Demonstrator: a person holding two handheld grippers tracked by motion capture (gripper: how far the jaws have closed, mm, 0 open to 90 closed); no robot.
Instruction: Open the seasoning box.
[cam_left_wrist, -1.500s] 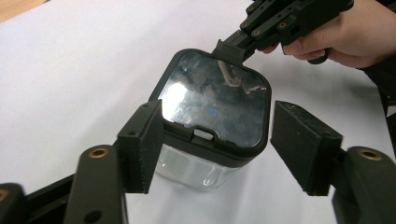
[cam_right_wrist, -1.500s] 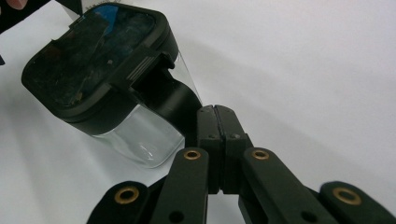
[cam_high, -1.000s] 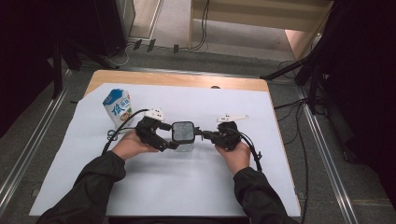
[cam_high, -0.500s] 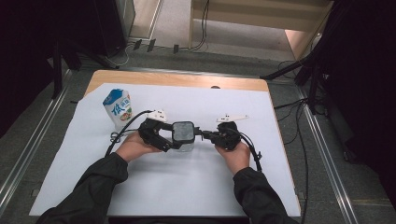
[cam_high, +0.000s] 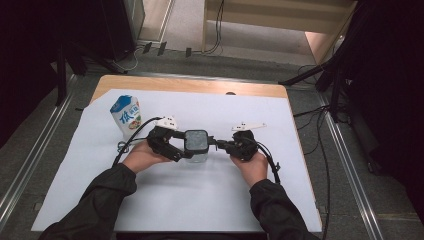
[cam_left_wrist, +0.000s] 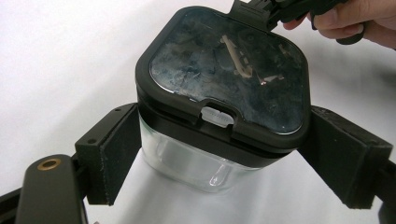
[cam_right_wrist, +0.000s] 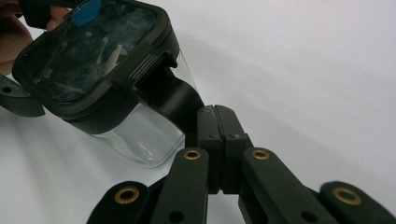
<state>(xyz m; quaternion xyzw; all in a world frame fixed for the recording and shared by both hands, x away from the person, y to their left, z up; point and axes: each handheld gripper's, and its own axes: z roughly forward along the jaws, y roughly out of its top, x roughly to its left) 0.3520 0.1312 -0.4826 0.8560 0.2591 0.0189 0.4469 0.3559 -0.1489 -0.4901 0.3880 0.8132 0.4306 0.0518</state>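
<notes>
A: Risk here is mainly the jar (cam_high: 196, 146), I think. The left gripper (cam_left_wrist: 219, 158) has its jaws on two opposite sides of the clear glass body, just under the black lid (cam_left_wrist: 224, 70). Glass is smooth, so if the other hand pulls hard, the jar may slip or turn between the pads (cam_left_wrist: 109, 149).

B: And the right gripper (cam_right_wrist: 215, 122)?

A: Its jaws are pressed together, and they seem to pinch the black flap (cam_right_wrist: 170, 95) on the lid's edge. I cannot tell how firmly it bites. If the flap escapes, the gripper could jump away, and the jar could tip onto the white sheet (cam_high: 165, 200).

B: Where does the jar stand now?

A: Near the middle of the table (cam_high: 200, 86), between both grippers. Whether its bottom touches the sheet, I cannot say. The milk carton (cam_high: 126, 116) stands apart, behind the left hand (cam_high: 141, 156).

B: And the hands?

A: Both forearms come from the near edge. The left hand holds its gripper low, pointing at the jar from one side; the right hand (cam_high: 251, 162) points from the opposite side.
</notes>
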